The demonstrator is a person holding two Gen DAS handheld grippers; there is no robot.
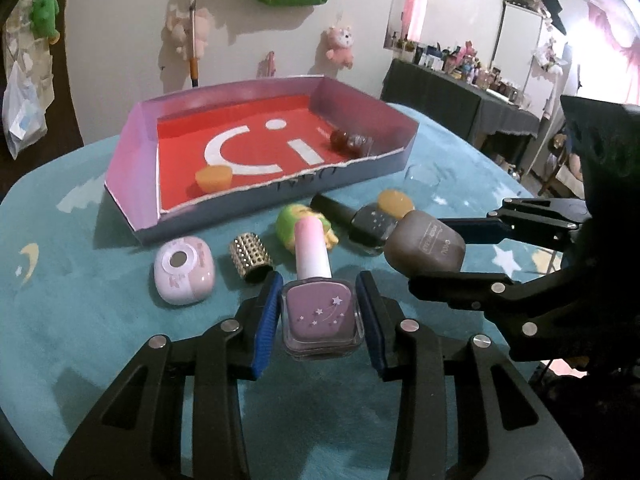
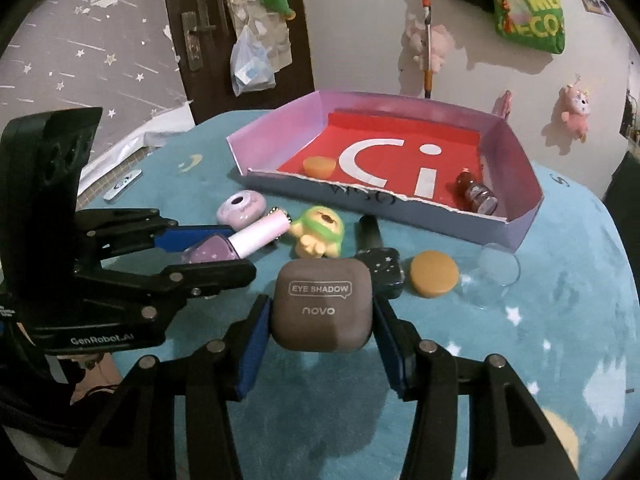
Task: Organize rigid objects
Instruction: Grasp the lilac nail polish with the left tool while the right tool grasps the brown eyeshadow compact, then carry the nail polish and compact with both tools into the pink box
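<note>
My left gripper (image 1: 319,312) has its blue-padded jaws closed against the 2 sides of a square lilac glass nail polish bottle with a pale pink cap (image 1: 320,312); the right wrist view shows that bottle (image 2: 224,247) lying tilted in the grip, cap pointing toward the far right. My right gripper (image 2: 322,322) clamps a rounded grey-brown eye shadow case printed "EYE SHADOW novo" (image 2: 322,308) between its pads; I cannot tell whether either item is clear of the teal star-patterned tablecloth (image 2: 560,320). On the cloth, between the grippers and the tray, sit a pale pink rounded compact (image 1: 183,275), a gold studded cylindrical cap (image 1: 251,255), a green and yellow toy figure (image 2: 320,236), a black starry nail polish bottle (image 2: 382,266), an orange round lid (image 2: 434,274) just right of it, and a clear round lid (image 2: 494,270) near the tray's right corner. The shallow pink-walled cardboard tray with a red floor (image 1: 132,152) lies at the far side; inside it are 1 orange cup-shaped cap (image 1: 214,178) at the near left and 1 small dark red bottle (image 2: 478,194) on its side at the right.
</note>
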